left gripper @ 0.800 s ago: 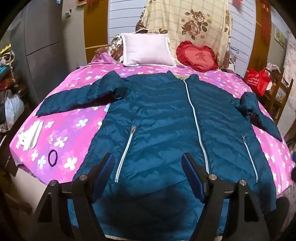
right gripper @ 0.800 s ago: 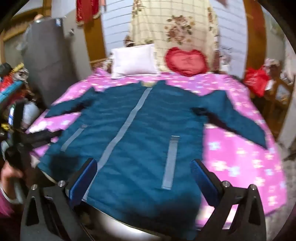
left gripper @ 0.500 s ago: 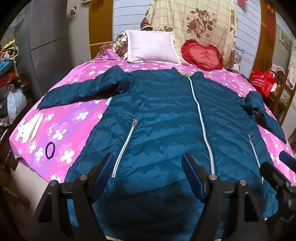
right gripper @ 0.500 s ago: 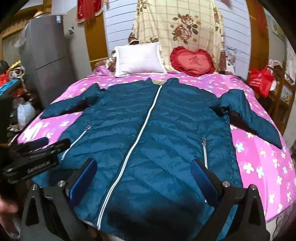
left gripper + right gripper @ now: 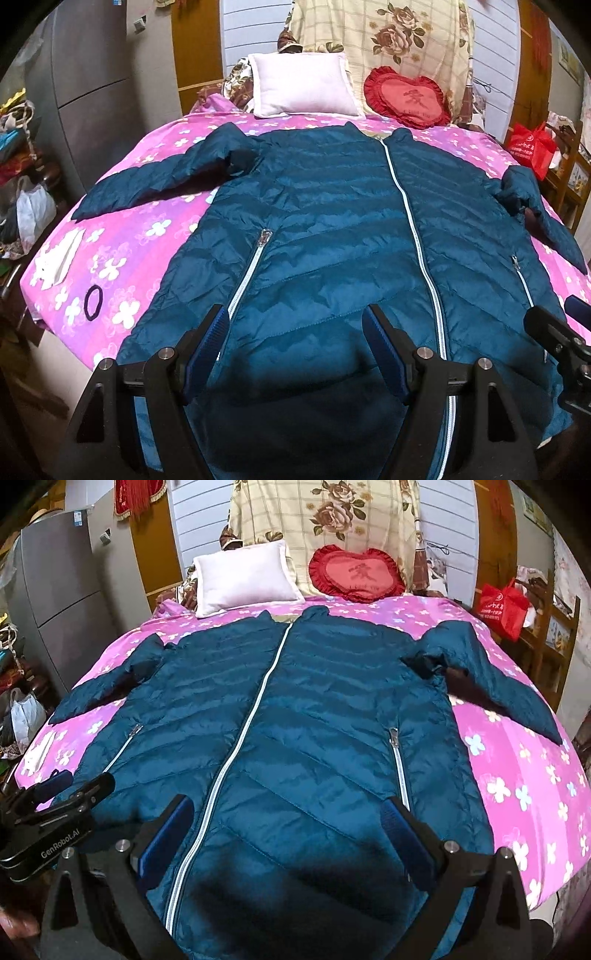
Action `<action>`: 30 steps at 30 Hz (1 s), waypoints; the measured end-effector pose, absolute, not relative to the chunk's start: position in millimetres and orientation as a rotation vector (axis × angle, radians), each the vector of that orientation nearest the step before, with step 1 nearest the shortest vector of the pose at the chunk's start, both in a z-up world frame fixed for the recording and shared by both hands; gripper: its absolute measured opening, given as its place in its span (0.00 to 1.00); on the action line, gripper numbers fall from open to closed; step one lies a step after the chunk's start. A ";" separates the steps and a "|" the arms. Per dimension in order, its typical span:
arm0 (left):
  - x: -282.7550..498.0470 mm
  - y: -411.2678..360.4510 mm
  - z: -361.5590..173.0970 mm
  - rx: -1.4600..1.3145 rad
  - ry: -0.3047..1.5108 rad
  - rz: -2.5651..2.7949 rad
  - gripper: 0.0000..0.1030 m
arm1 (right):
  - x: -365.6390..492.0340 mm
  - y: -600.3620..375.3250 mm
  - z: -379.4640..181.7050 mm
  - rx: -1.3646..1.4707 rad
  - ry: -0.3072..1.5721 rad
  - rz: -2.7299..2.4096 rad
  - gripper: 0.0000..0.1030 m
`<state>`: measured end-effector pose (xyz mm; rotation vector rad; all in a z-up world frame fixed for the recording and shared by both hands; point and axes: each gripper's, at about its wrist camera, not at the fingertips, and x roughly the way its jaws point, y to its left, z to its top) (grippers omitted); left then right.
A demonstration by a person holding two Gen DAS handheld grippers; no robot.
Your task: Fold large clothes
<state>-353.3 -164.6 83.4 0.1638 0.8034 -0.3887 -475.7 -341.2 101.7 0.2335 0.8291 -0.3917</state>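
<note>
A large teal quilted jacket (image 5: 332, 229) lies face up and zipped on the pink flowered bed (image 5: 122, 236), both sleeves spread out to the sides. It also shows in the right wrist view (image 5: 314, 720). My left gripper (image 5: 295, 343) is open and empty, hovering over the jacket's lower left part near the hem. My right gripper (image 5: 288, 834) is open and empty over the lower middle of the jacket. Each gripper shows at the edge of the other's view: the right one (image 5: 554, 339) and the left one (image 5: 55, 805).
A white pillow (image 5: 303, 85) and a red heart cushion (image 5: 406, 98) lie at the head of the bed. A black hair tie (image 5: 92, 297) and white paper (image 5: 59, 254) lie on the bed's left edge. A grey fridge (image 5: 55, 602) stands left, a red bag (image 5: 502, 605) right.
Both grippers have moved in closer over the jacket's hem. The right gripper now shows at the right edge of the left wrist view. Both stay open.
</note>
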 end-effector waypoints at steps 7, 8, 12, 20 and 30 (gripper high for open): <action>-344.4 -164.5 79.8 0.157 0.818 -0.373 0.48 | -467.0 -343.3 98.8 0.268 0.823 -0.372 1.00; -343.3 -164.3 78.8 0.157 0.821 -0.372 0.48 | -465.8 -343.3 97.3 0.266 0.826 -0.373 1.00; -340.3 -164.8 74.4 0.152 0.835 -0.370 0.48 | -462.6 -345.3 89.4 0.258 0.838 -0.383 1.00; -337.1 -167.0 71.5 0.155 0.840 -0.369 0.48 | -457.7 -348.2 85.0 0.247 0.838 -0.395 1.00; -331.7 -168.3 71.3 0.154 0.837 -0.362 0.48 | -451.6 -350.0 83.0 0.255 0.845 -0.396 0.99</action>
